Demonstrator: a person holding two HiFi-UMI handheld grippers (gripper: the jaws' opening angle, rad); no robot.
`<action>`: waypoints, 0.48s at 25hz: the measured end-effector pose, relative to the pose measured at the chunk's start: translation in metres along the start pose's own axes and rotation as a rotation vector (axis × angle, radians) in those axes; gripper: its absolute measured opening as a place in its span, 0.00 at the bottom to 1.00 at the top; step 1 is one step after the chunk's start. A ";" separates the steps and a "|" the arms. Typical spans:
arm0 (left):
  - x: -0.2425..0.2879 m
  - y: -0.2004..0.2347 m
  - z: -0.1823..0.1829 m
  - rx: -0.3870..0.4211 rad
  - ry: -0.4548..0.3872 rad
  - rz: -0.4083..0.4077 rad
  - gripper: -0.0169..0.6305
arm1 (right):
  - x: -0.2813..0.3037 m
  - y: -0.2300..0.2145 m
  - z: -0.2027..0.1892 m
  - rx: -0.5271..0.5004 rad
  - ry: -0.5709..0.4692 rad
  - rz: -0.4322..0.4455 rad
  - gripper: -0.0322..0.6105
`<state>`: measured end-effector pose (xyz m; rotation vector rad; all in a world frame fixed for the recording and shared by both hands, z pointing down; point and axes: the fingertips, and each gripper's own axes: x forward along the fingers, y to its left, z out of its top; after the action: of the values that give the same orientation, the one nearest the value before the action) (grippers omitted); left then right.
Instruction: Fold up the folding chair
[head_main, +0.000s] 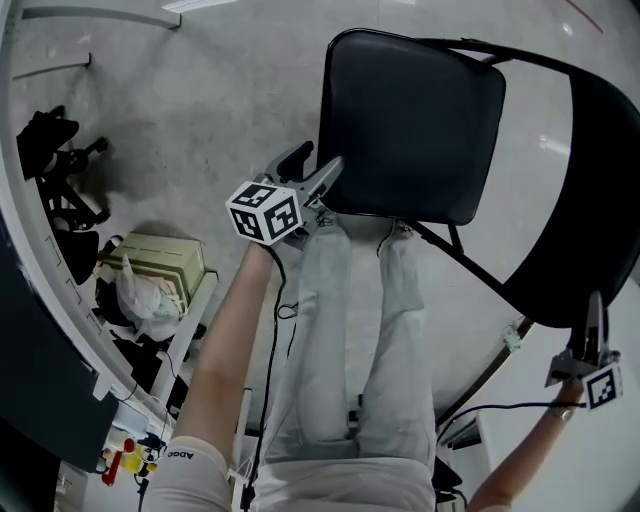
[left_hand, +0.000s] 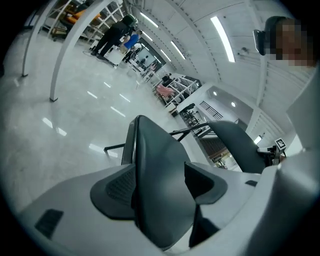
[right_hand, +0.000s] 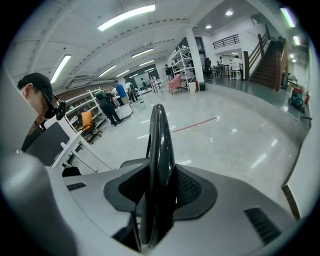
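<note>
The left claw (head_main: 316, 172), jaws spread, is straddling the near edge of the black padded seat (head_main: 410, 120) of the black metal folding chair (head_main: 470, 262) at the head view's centre, the seat stretching up-frame from it. The right claw (head_main: 592, 338), lower right, is clamping the black curved backrest (head_main: 592, 200) edge-on. Only the gripper views are showing the pads; only the head view is showing both claws together above the pale glossy floor (head_main: 200, 90).

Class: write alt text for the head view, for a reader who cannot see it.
A person handles a black folding chair, seen from above: the left hand-held gripper straddles the seat at its near corner, the right hand-held gripper clamps the backrest.
</note>
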<state>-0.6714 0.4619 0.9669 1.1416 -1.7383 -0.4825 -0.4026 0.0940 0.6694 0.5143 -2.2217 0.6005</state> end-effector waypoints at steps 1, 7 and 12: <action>0.003 0.009 -0.006 -0.022 0.012 -0.019 0.48 | 0.000 0.000 0.000 0.000 0.001 -0.001 0.28; 0.015 0.055 -0.037 -0.198 0.018 -0.068 0.48 | -0.001 -0.001 0.003 0.015 -0.015 -0.012 0.28; 0.025 0.067 -0.047 -0.289 -0.003 -0.146 0.55 | -0.001 -0.002 0.000 0.032 -0.030 -0.019 0.28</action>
<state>-0.6642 0.4807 1.0500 1.0622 -1.5337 -0.7977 -0.4005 0.0924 0.6689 0.5634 -2.2359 0.6229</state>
